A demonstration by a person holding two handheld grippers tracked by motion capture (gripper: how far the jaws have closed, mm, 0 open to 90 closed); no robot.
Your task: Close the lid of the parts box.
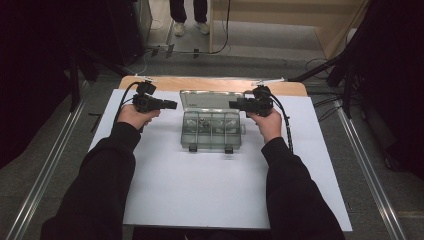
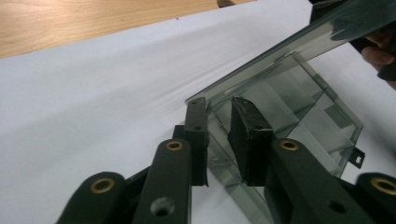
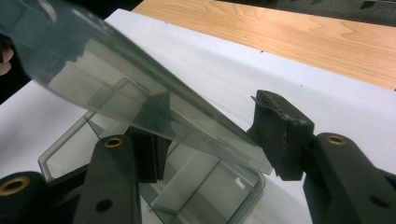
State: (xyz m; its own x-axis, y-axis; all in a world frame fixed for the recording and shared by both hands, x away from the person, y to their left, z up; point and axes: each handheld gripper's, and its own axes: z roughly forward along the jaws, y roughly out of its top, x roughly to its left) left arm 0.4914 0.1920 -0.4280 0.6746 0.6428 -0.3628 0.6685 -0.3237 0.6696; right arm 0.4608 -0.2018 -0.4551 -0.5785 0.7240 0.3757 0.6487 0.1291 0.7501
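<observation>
A clear plastic compartment box [image 1: 210, 146] sits mid-table with its lid [image 1: 210, 99] raised at the back. My left gripper [image 1: 175, 105] is at the box's left end. In the left gripper view its jaws [image 2: 223, 130] stand close together astride the box's corner wall [image 2: 299, 107], one pad outside and one inside, below the slanting lid [image 2: 303, 42]. My right gripper [image 1: 232, 105] is at the lid's right end. In the right gripper view it [image 3: 217, 112] stands wide, and the lid [image 3: 116, 70] slants across between its pads above the box's base [image 3: 210, 186].
A white sheet [image 1: 200, 190] covers the table, with a bare wooden strip [image 1: 210, 82] along the far edge. A small item [image 1: 202, 120] lies in one compartment. Metal rails [image 1: 45, 170] run along the floor on both sides. A person's feet [image 1: 189, 27] stand beyond the table.
</observation>
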